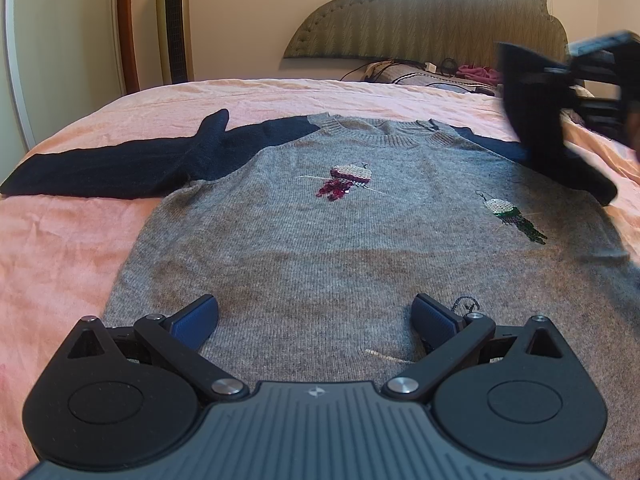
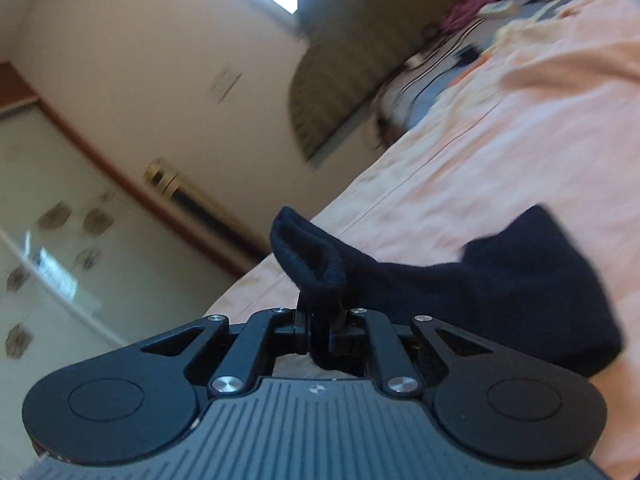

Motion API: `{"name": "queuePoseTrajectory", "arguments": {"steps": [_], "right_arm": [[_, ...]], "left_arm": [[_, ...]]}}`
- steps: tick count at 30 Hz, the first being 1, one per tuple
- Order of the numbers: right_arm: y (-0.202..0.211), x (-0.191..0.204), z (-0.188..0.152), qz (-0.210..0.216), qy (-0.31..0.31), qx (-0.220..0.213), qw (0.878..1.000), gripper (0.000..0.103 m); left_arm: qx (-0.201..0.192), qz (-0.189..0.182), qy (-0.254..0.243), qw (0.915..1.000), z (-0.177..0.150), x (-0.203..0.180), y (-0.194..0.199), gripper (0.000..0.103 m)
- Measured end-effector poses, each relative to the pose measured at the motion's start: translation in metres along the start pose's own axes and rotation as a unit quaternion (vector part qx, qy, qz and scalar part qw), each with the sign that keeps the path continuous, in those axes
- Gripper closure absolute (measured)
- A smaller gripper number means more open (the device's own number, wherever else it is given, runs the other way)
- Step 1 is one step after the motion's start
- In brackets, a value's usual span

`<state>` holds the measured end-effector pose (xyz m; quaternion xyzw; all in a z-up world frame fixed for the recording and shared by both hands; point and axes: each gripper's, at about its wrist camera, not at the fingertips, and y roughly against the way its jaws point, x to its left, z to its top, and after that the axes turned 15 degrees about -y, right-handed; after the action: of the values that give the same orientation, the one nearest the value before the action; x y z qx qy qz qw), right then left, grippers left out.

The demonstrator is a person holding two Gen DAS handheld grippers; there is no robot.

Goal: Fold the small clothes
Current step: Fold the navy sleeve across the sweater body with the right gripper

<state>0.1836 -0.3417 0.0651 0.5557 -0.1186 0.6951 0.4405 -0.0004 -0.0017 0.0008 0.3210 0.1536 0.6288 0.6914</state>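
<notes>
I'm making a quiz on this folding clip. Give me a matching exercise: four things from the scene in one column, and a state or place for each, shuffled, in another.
Things:
1. left gripper
2. right gripper
3. left sleeve
4. sheet

States:
A. pink, under the sweater
B. shut on a navy sleeve
C. open above the grey hem
D. lying flat, stretched out sideways

Pairs: 1-C, 2-B, 3-D, 4-A
</notes>
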Motion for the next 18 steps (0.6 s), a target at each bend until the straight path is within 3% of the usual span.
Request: {"name": "queuePoseTrajectory", "arguments": {"steps": [3, 5, 6, 8, 10, 13, 15, 18], "right_arm": [[-0.049, 0.009, -0.038, -0.025, 0.016, 0.045, 0.999, 0.089], [-0.062, 0.001, -0.055, -0.057, 0.020, 0.046, 0.997, 0.083], [-0.059, -0.005, -0.063, -0.073, 0.012, 0.045, 0.996, 0.067], [-0.034, -0.016, -0.071, -0.044, -0.014, 0.032, 0.998, 0.057], [0.000, -0.018, -0.078, -0.030, -0.019, 0.016, 0.999, 0.030], [0.042, -0.023, -0.089, -0.022, 0.015, -0.004, 1.000, 0.024], [0.059, -0.033, -0.098, -0.035, 0.035, 0.000, 0.999, 0.024], [0.070, -0.047, -0.103, -0.029, 0.032, -0.006, 0.999, 0.025]], "left_arm": [[0.000, 0.000, 0.000, 1.0000, 0.000, 0.000, 0.000, 0.000], [0.001, 0.001, -0.002, 1.0000, 0.000, 0.000, 0.000, 0.000], [0.001, 0.001, -0.002, 1.0000, 0.000, 0.000, 0.000, 0.000], [0.001, 0.000, -0.004, 1.0000, 0.000, -0.001, 0.001, 0.000], [0.002, -0.001, -0.004, 1.0000, 0.000, 0.000, 0.001, 0.000], [0.009, -0.017, 0.016, 0.9997, 0.005, 0.006, 0.001, 0.000], [0.012, -0.067, 0.061, 0.9958, 0.021, 0.019, -0.003, 0.000], [-0.006, -0.163, 0.144, 0.9761, 0.058, 0.041, -0.021, 0.000]]}}
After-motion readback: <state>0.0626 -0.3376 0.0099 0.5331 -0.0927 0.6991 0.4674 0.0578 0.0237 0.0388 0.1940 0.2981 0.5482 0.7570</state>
